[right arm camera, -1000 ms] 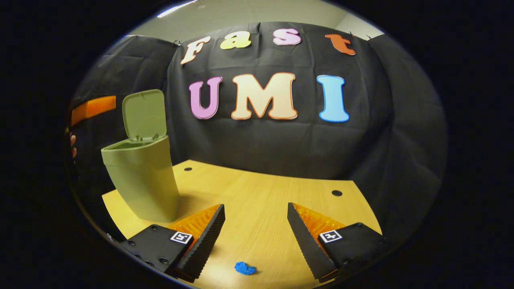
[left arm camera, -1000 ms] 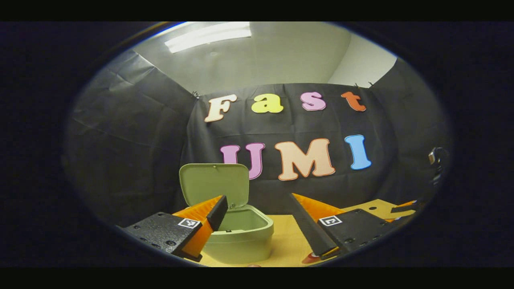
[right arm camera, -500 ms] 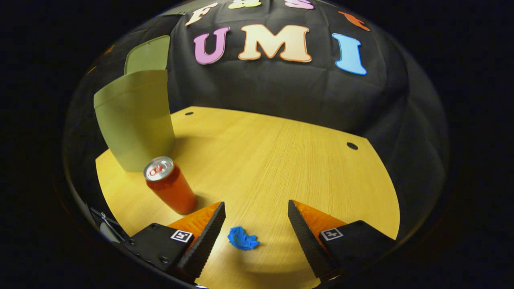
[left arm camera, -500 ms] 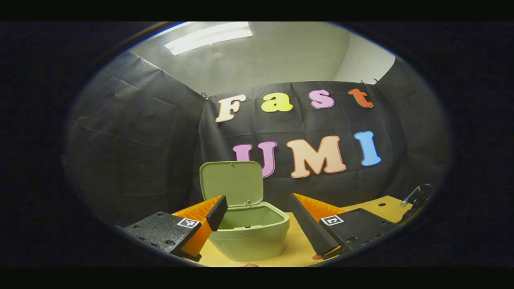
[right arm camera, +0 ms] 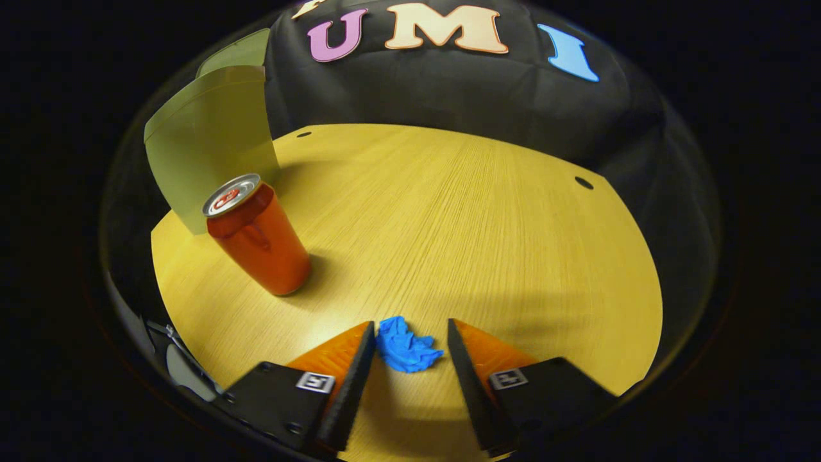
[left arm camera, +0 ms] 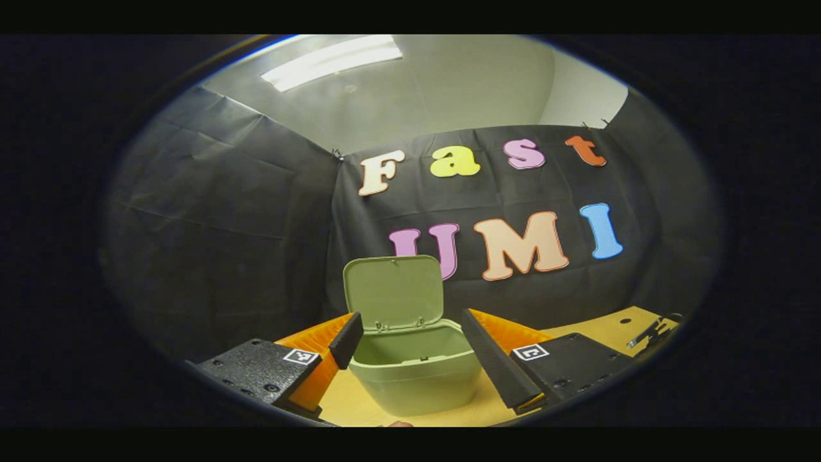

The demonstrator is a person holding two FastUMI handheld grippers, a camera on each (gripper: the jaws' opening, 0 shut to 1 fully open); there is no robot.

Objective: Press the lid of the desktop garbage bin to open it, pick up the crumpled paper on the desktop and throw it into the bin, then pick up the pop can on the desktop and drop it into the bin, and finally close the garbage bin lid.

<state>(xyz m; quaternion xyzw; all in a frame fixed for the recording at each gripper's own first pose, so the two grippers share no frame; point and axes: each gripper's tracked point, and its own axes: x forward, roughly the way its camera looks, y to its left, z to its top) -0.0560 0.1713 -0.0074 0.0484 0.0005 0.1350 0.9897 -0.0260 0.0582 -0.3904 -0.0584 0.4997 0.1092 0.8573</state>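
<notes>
While the left gripper (left arm camera: 410, 346) hangs open and empty in the left gripper view, the green bin (left arm camera: 417, 378) has slid from its left finger to sit between both, lid (left arm camera: 394, 292) upright, so opening is done. Over in the right gripper view, the right gripper (right arm camera: 406, 359) has dropped toward the desktop (right arm camera: 481, 224) and narrowed; its fingers now flank the blue crumpled paper (right arm camera: 405, 345) without yet pinching it. Nearby to the left stands the red pop can (right arm camera: 260, 240), untouched, before the bin.
</notes>
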